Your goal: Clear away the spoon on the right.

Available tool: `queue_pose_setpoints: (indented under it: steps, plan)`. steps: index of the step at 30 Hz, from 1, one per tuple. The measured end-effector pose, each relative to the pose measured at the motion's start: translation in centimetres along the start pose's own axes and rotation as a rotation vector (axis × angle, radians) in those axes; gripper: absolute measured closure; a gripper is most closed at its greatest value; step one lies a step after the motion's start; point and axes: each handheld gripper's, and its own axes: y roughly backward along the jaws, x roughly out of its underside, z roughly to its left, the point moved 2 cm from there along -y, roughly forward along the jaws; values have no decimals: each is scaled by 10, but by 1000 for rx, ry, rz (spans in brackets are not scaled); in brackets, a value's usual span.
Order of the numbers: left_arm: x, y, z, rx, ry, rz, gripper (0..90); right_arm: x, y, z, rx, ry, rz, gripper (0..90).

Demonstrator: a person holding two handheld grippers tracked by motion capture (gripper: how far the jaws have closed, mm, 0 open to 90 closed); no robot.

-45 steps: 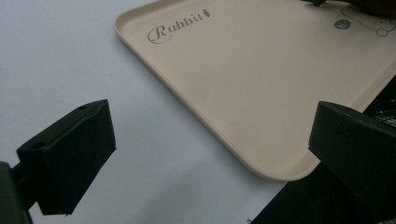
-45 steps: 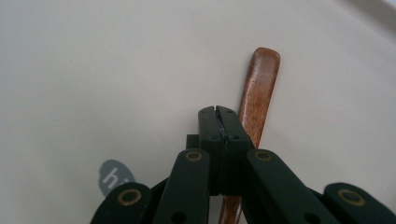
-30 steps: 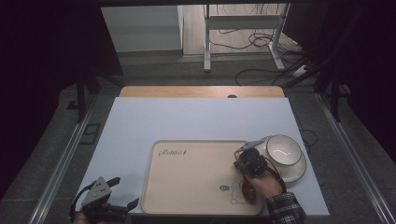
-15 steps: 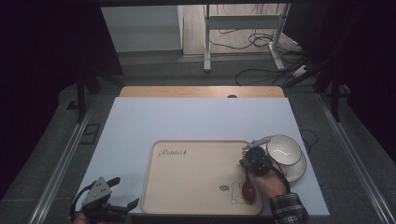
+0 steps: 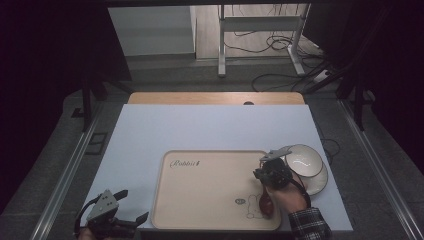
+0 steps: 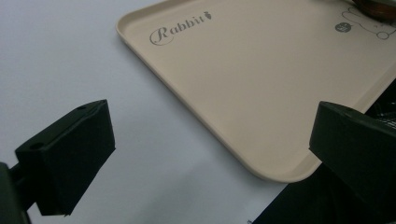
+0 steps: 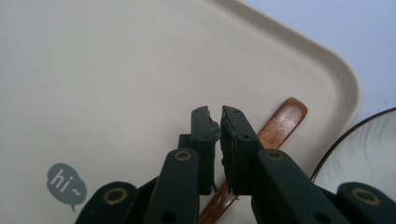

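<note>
A brown wooden spoon (image 5: 265, 202) lies on the beige tray (image 5: 210, 190) near its front right corner. My right gripper (image 5: 268, 176) points down over the spoon's handle (image 7: 280, 123). Its jaws have just been opening and stand a narrow slit apart (image 7: 217, 114). Nothing sits in the slit, and the handle runs under the right jaw on the tray (image 7: 116, 70). My left gripper (image 5: 134, 205) rests at the table's front left, open wide and empty, facing the tray's near corner (image 6: 280, 172).
A white bowl (image 5: 302, 160) sits on a plate (image 5: 320, 182) just right of the tray; its dark rim (image 7: 369, 144) lies close to my right gripper. The light table surface (image 5: 210, 125) stretches behind the tray.
My right hand has edged slightly to the right over the spoon. The left gripper has not moved.
</note>
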Motion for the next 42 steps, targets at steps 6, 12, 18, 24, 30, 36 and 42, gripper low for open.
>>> queue_pose_setpoints:
  steps: [6,12,18,24,30,36,42]
  plan:
    - [0,1,1,-6,13,-10,0,-1,6,3,-8,20,-28,782]
    - [1,2,1,-11,17,-16,0,0,9,6,-9,24,-45,732]
    - [1,2,1,-15,22,-23,0,4,14,8,-15,28,-56,673]
    - [1,3,1,-24,24,-27,0,7,17,11,-23,39,-67,611]
    - [1,3,1,-30,21,-26,0,10,19,15,-36,57,-75,523]
    - [1,3,1,-32,20,-26,0,11,24,15,-38,56,-101,439]
    - [1,3,0,-34,18,-25,0,13,28,14,-42,53,-121,348]
